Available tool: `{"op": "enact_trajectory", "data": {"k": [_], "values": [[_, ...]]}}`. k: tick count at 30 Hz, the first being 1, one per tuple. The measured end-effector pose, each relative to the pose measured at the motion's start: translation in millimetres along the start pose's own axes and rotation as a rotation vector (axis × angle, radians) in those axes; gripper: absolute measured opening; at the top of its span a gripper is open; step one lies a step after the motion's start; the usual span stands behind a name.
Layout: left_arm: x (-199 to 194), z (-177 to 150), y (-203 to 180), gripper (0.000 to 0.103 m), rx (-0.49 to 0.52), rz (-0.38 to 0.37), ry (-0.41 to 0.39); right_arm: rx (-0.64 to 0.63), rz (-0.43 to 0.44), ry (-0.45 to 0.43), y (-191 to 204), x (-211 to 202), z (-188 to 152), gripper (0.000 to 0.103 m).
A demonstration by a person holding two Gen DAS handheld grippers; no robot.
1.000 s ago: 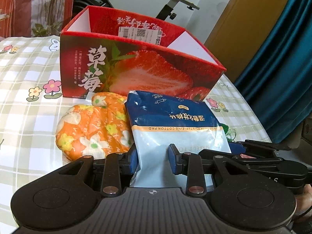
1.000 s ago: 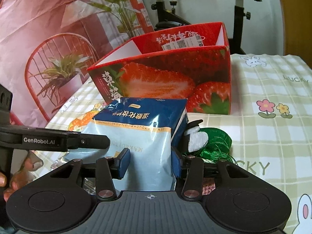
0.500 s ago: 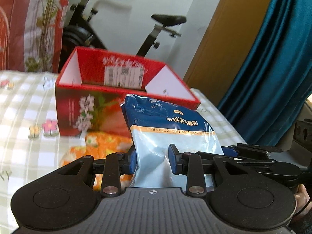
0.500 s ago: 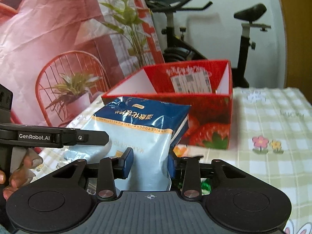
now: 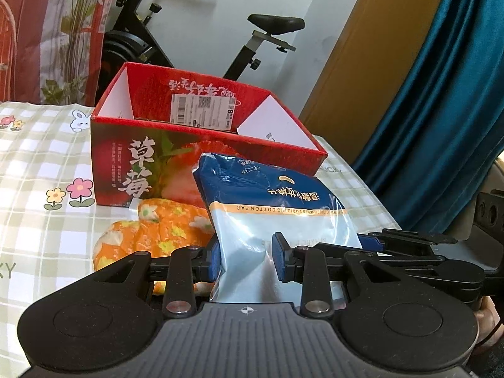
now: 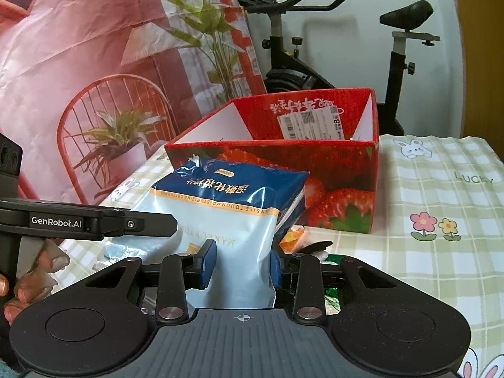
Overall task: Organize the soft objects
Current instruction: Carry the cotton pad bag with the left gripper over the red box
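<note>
Blue cotton-pad pack (image 5: 271, 208) is clamped by left tongs (image 5: 246, 260) and right tongs (image 6: 242, 266), whose jaws have just closed further; it has been raised off the bench toward the strawberry box (image 5: 201, 145).

Pack (image 5: 277, 220): dark blue top, pale blue below, thin orange band with print between. Box (image 5: 132, 170): red, strawberry print, white characters, white inner flaps, white label. Mitt (image 5: 157, 236): orange, white and yellow flowers. Cloth (image 6: 441, 195): green-and-white check, pink and yellow flowers, white rabbits. Pads (image 5: 215, 260): blue on black fingers. Curtain (image 5: 441, 110): teal.
</note>
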State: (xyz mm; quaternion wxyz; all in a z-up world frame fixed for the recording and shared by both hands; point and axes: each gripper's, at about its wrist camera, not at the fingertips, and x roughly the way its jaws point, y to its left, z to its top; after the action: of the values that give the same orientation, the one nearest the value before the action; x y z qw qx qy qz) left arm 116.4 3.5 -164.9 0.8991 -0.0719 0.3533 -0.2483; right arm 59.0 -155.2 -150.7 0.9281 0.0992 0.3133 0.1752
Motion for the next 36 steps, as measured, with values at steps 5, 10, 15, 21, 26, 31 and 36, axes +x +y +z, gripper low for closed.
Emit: {"op": "enact_trajectory", "data": {"k": [5, 10, 15, 21, 26, 31, 36], "values": [[-1.8, 0.9, 0.6, 0.034, -0.005, -0.008, -0.009, -0.005, -0.001, -0.008, 0.3, -0.5, 0.4, 0.032], [-4.8, 0.5, -1.7, 0.034, 0.005, -0.011, -0.021, -0.017, 0.0, -0.025, 0.4, -4.0, 3.0, 0.031], [-11.7, 4.7, -3.1, 0.034, 0.016, -0.021, -0.052, -0.045, 0.001, -0.057, 4.2, -11.2, 9.6, 0.031], [-18.8, 20.0, -5.8, 0.034, 0.038, -0.029, -0.095, -0.087, 0.005, -0.097, 8.5, -18.7, 27.6, 0.031], [-18.4, 45.5, -6.4, 0.034, 0.07, -0.025, -0.147, -0.134, 0.007, -0.132, 9.1, -17.1, 59.2, 0.031], [-0.7, 85.0, 1.8, 0.034, 0.092, -0.015, -0.197, -0.209, -0.008, -0.177, 2.5, 2.9, 102.1, 0.031], [21.9, 117.1, 18.4, 0.034, 0.078, -0.01, -0.215, -0.268, -0.01, -0.192, -9.2, 37.1, 138.7, 0.031]]}}
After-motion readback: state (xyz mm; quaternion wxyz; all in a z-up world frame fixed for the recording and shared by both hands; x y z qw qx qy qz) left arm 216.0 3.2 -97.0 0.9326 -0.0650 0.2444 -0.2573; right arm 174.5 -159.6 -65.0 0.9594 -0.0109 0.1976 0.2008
